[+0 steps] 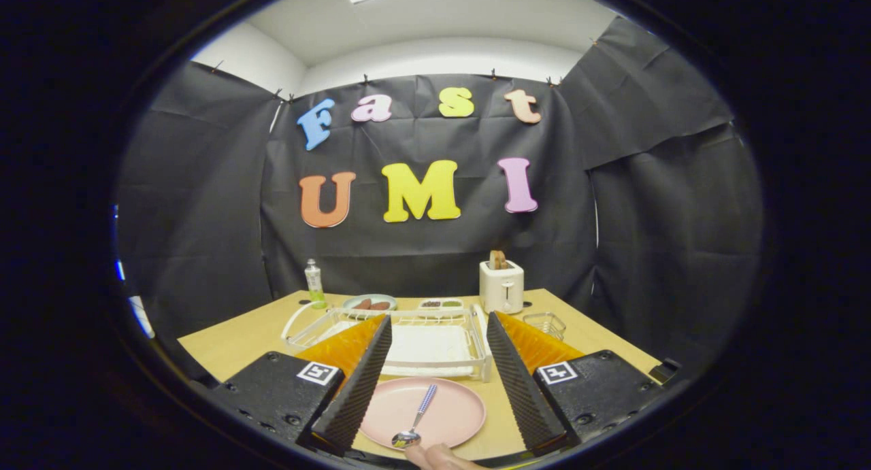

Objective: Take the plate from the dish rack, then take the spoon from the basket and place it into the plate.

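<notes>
A pink plate [442, 409] lies flat on the wooden table [231, 344], between my two fingers and in front of the dish rack [425, 344]. A metal spoon [416, 419] with a blue handle rests in the plate, bowl toward me. My gripper [435, 375] is open, its fingers standing wide on either side of the plate and touching nothing. A small wire basket [546, 324] stands beyond the right finger, to the right of the rack. A fingertip of a hand [439, 456] shows just below the plate.
At the back of the table stand a white toaster [501, 286] with bread in it, a small bottle [314, 283], a plate with food [369, 303] and a small tray [441, 305]. The black cloth wall closes the booth behind.
</notes>
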